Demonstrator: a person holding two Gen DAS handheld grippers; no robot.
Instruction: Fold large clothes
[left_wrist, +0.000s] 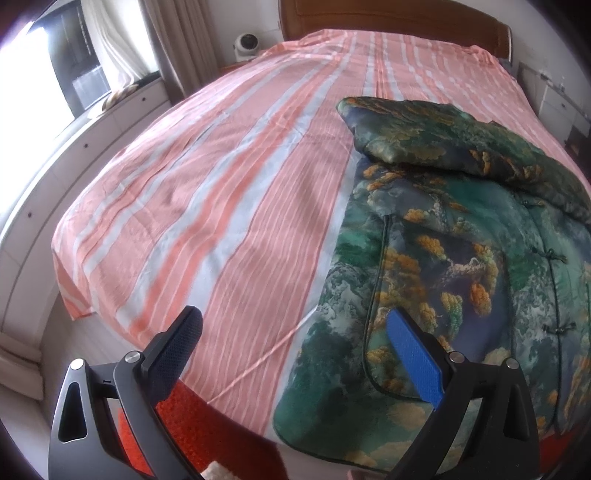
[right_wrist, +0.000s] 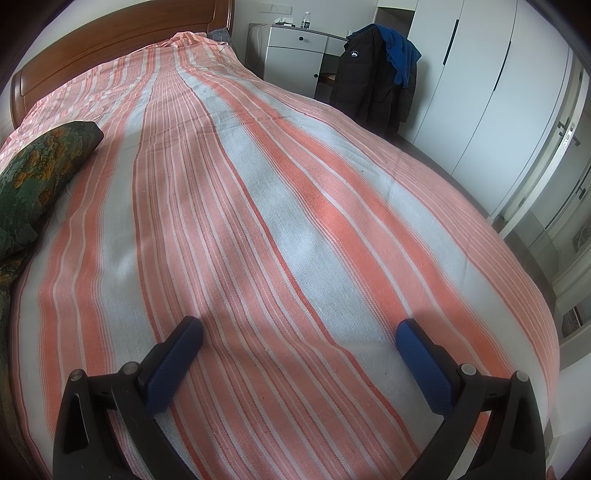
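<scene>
I see the bed (left_wrist: 229, 155) filling both views, its pink and grey striped cover (right_wrist: 288, 229) running up to a wooden headboard (right_wrist: 110, 40) that the frame cuts off at the top. On it, toward the foot and on the right of my left view, lies the green printed jacket (left_wrist: 443, 266), front up, with one sleeve (left_wrist: 443, 129) folded across its upper part; its right side runs out of the picture, so I cannot make out its full outline. In my right view only the sleeve end shows at the left edge. A dark coat (right_wrist: 373, 77) hangs near the white wardrobe (right_wrist: 480, 74). My left gripper (left_wrist: 295, 354) hovers with its fingers spread wide, one over the jacket hem, holding nothing. My right gripper (right_wrist: 299, 362) is likewise spread apart above bare cover.
</scene>
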